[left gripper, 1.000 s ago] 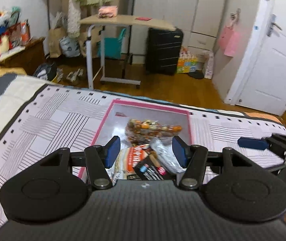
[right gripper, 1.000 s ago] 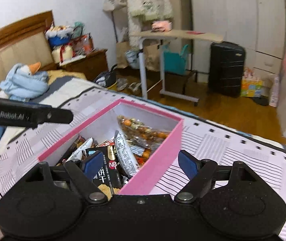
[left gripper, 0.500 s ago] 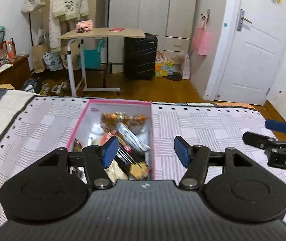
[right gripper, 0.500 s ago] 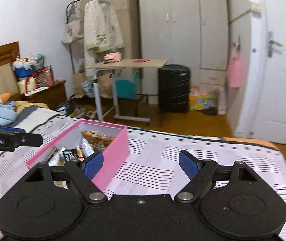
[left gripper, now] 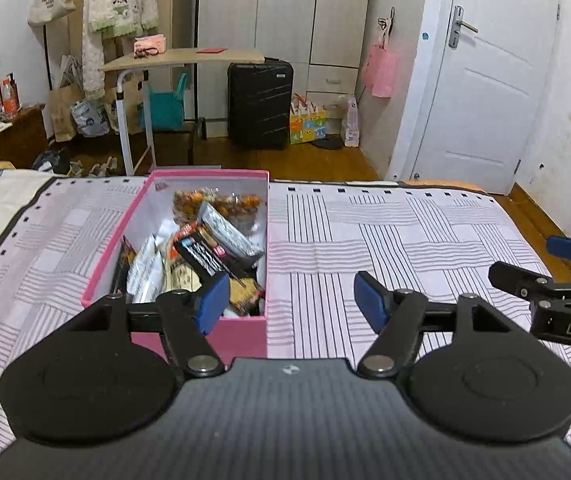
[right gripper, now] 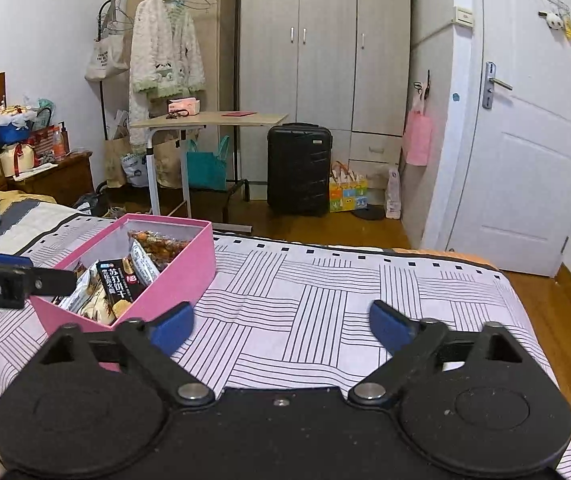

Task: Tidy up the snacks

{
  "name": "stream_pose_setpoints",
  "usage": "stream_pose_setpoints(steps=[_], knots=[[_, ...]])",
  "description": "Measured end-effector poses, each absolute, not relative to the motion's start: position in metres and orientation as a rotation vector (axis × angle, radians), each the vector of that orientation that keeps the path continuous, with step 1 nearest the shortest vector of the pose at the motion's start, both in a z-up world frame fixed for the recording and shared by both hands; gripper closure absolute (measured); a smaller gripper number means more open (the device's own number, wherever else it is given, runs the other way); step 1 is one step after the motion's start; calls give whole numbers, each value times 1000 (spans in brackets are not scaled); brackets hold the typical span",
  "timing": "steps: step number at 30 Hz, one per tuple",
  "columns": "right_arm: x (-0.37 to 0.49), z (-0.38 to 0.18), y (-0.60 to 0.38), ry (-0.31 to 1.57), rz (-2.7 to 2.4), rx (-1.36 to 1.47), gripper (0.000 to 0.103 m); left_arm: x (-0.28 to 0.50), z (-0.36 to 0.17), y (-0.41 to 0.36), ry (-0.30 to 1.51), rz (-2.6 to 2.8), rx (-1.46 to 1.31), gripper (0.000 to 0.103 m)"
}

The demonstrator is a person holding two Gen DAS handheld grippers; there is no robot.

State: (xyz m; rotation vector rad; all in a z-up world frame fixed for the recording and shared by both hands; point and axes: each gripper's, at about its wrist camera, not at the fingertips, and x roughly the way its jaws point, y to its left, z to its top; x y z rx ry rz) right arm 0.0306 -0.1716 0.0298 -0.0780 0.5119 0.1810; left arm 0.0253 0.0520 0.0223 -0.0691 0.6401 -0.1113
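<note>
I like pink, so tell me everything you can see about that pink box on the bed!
The pink box looks like cardboard, pink outside, white inside, with no lid on it. It sits flat on the striped bedspread. Snack packets fill it in a jumble, some leaning. Neither gripper touches it.

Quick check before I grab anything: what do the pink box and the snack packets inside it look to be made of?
Pink box: probably paperboard, matte pink outside, white inside, with thin, straight, rigid walls. Snack packets: apparently plastic or foil film, glossy and crinkled, catching highlights; the black packet looks like smooth printed film.
</note>
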Motion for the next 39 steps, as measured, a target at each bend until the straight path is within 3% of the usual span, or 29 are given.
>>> stream_pose_setpoints(steps=[11, 39], knots=[[27, 17, -172, 541, 126, -35, 0, 11, 4, 46, 568, -71, -69, 6], [30, -2, -182, 572, 96, 16, 0, 12, -16, 45, 605, -56, -25, 0]])
